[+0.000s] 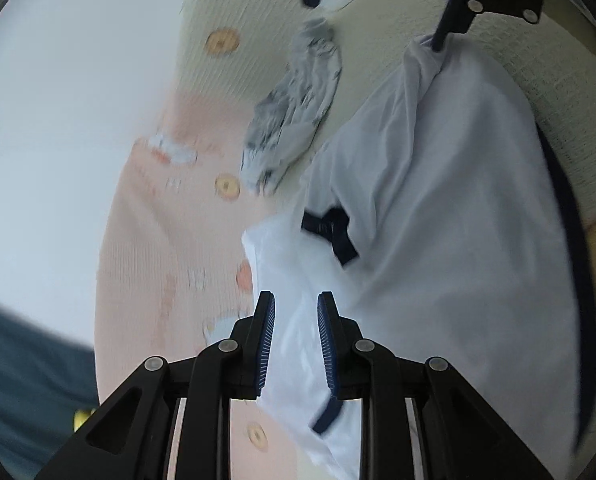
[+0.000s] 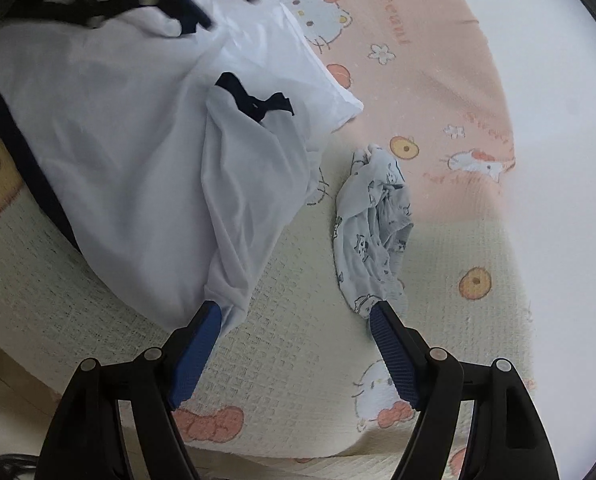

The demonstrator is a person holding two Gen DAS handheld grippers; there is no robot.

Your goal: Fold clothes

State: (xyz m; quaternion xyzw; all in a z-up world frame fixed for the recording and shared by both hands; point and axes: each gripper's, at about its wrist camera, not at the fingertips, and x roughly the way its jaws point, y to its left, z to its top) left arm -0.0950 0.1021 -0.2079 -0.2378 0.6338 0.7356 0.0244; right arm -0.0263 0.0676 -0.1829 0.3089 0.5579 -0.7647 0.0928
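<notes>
Your left gripper (image 1: 296, 344) has its jaws clenched on the white garment (image 2: 138, 152) over the cartoon-print blanket (image 2: 298, 360), while your right gripper (image 2: 296, 316), jaws released, touches its nearest bunched corner.

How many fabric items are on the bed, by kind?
White garment with navy trim: 1
Small crumpled grey printed garment: 1
Pink and cream cartoon-print blanket: 1
Total: 3

Left tongs (image 1: 296, 340) narrowly parted, right tongs (image 2: 296, 320) spread wide, both angled down
</notes>
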